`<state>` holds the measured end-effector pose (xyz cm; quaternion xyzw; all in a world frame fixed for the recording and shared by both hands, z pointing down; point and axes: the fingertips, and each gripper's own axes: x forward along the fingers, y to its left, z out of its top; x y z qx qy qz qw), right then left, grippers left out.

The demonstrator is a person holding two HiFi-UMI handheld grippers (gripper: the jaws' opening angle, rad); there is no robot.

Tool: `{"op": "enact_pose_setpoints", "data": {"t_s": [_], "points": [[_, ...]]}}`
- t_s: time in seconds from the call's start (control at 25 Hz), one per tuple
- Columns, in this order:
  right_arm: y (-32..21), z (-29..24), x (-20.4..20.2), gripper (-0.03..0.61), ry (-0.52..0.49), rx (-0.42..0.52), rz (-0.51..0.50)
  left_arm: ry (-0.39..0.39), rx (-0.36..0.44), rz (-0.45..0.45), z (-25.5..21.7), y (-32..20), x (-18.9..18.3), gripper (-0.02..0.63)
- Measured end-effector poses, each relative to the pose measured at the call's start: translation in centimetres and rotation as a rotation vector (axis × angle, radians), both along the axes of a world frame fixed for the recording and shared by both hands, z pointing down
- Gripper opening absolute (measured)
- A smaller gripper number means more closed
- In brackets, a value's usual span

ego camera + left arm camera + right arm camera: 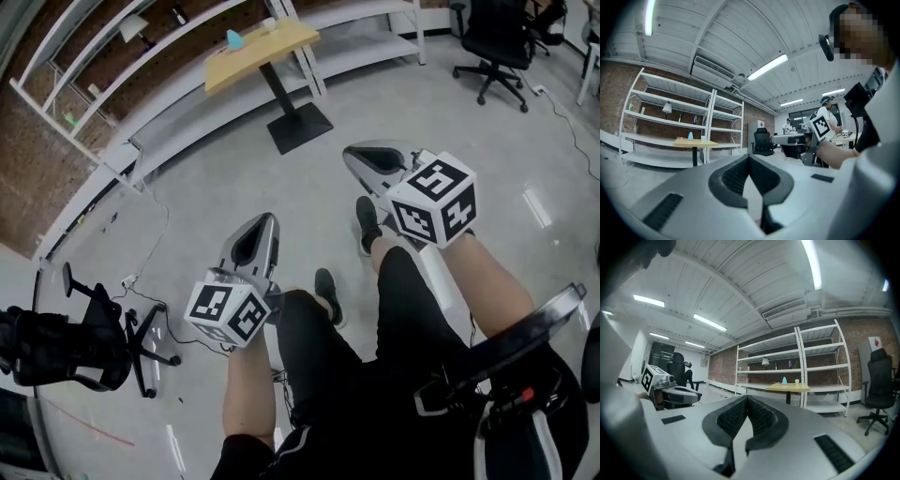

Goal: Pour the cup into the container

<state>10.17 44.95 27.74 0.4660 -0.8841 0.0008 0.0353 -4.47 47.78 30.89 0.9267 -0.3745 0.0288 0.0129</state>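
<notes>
Bearing markers (230, 312): left gripper (265, 225), right gripper (356, 157).

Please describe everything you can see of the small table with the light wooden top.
The small table with a light wooden rectangular top stands upright on the grey floor, close in front of the white metal shelves. One black column carries the top and ends in a flat square black base. On the top stand a small light blue object and a small white cup, apart from each other. Nothing else touches it.
</notes>
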Motion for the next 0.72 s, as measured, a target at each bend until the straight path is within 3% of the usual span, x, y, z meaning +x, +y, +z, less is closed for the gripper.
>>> {"op": "enact_pose_setpoints", "data": {"t_s": [0.16, 0.4, 0.72], "points": [[6.6, -0.4, -0.6, 0.003, 0.006, 0.015, 0.001, 0.001, 0.003, 0.010, 0.2, 6.7, -0.1, 0.002], [14.0, -0.9, -3.0, 0.002, 0.066, 0.015, -0.009, 0.028, 0.017, -0.013, -0.8, 13.9, -3.2, 0.000], [20.5, -1.0, -3.6, 0.002, 0.016, 0.007, -0.014, 0.031, 0.026, -0.005, -1.3, 20.3, -3.7, 0.002]]}}
